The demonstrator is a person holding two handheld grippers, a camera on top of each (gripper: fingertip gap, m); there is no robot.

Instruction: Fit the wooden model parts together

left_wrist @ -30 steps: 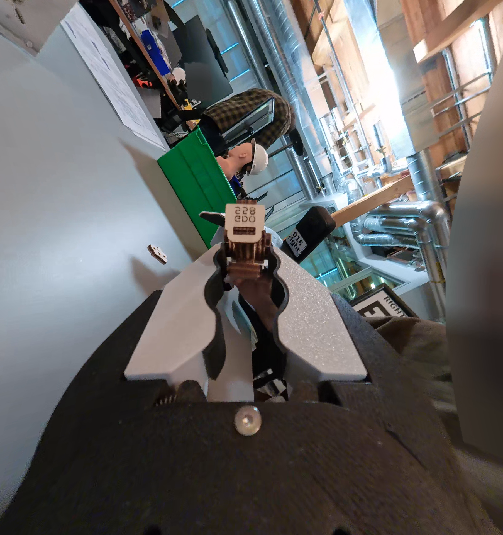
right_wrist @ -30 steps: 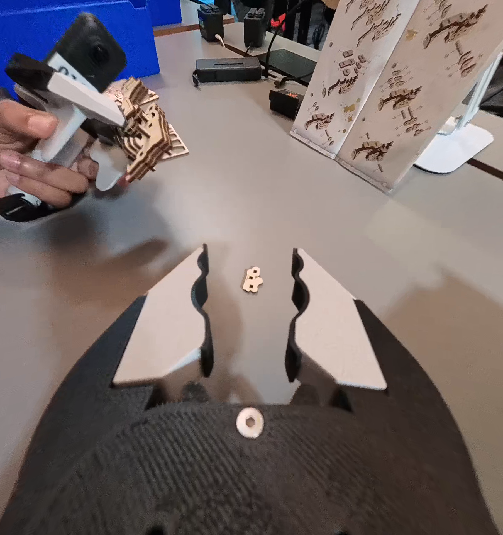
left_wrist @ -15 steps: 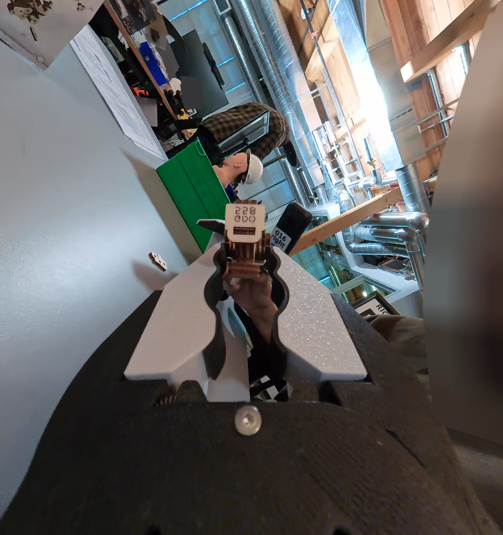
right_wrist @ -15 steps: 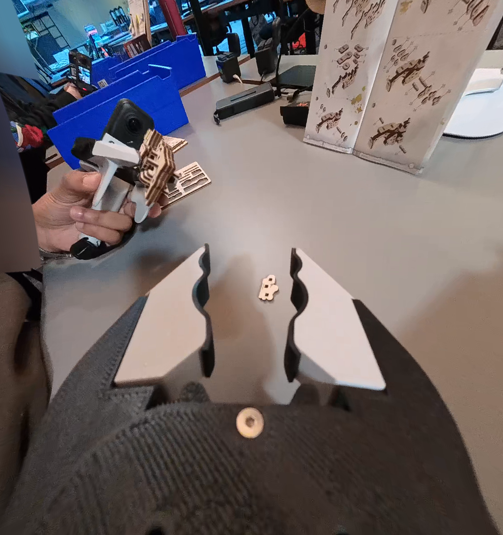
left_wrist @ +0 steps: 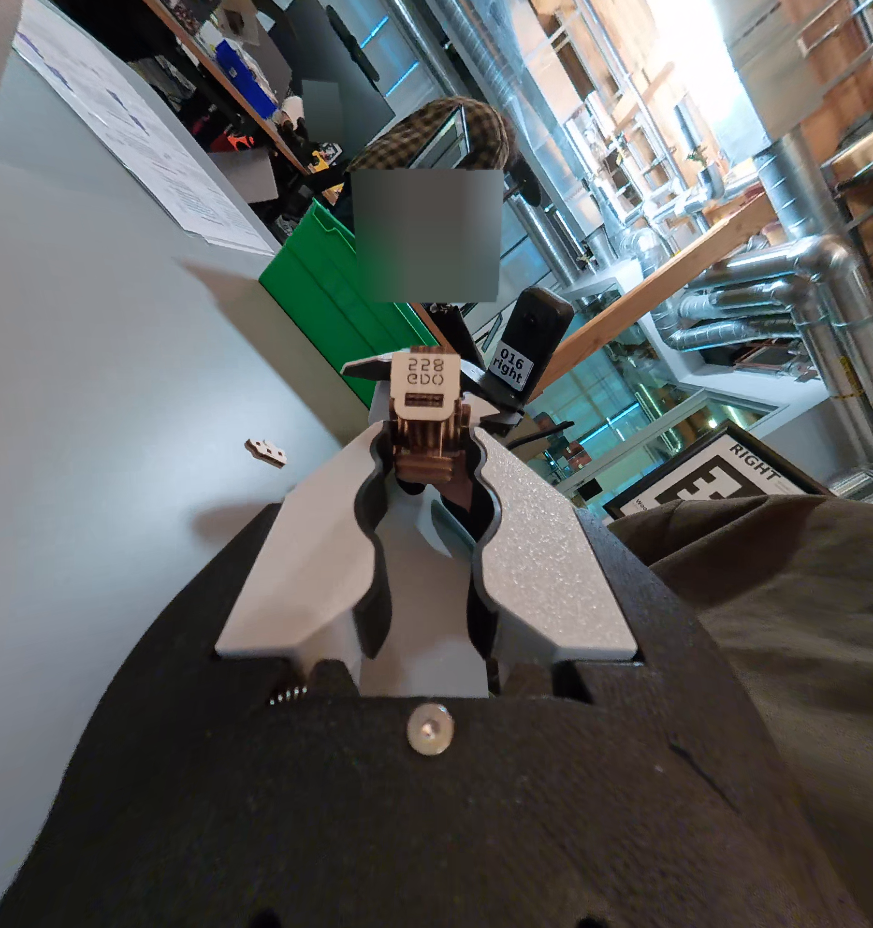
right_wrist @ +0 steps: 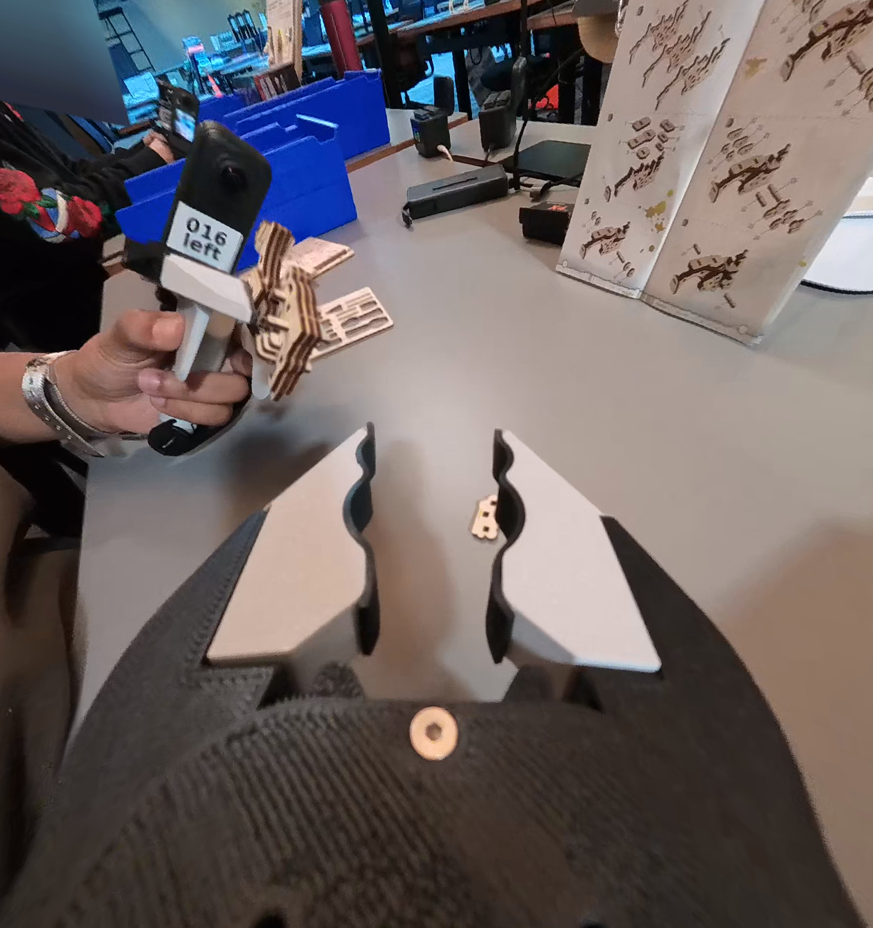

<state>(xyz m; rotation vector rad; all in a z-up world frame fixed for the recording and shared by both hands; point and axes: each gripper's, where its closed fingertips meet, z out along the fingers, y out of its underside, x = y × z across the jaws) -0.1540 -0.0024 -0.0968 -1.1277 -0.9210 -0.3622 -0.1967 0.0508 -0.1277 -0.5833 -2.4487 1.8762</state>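
Observation:
My left gripper [left_wrist: 427,444] is shut on a layered wooden model [left_wrist: 424,454] with a pale plate on top, held up in the air. In the right wrist view the same gripper [right_wrist: 256,346] shows at the upper left in a person's hand, with the model [right_wrist: 294,341] tilted between its fingers. My right gripper [right_wrist: 433,436] is open and empty, low over the grey table [right_wrist: 625,401]. A small flat wooden piece [right_wrist: 484,517] lies on the table between its fingers, close against the right finger [right_wrist: 565,562]. The piece also shows in the left wrist view [left_wrist: 266,451].
A flat sheet of wooden parts [right_wrist: 356,316] lies behind the left gripper. A standing instruction board [right_wrist: 715,165] is at the back right. Blue bins [right_wrist: 294,170] and black devices [right_wrist: 452,193] line the far edge. A green bin [left_wrist: 324,296] stands at the table's end.
The right wrist view has swung left, so the small piece now sits against the right finger instead of mid-gap. The left gripper with the model has come closer to the right gripper.

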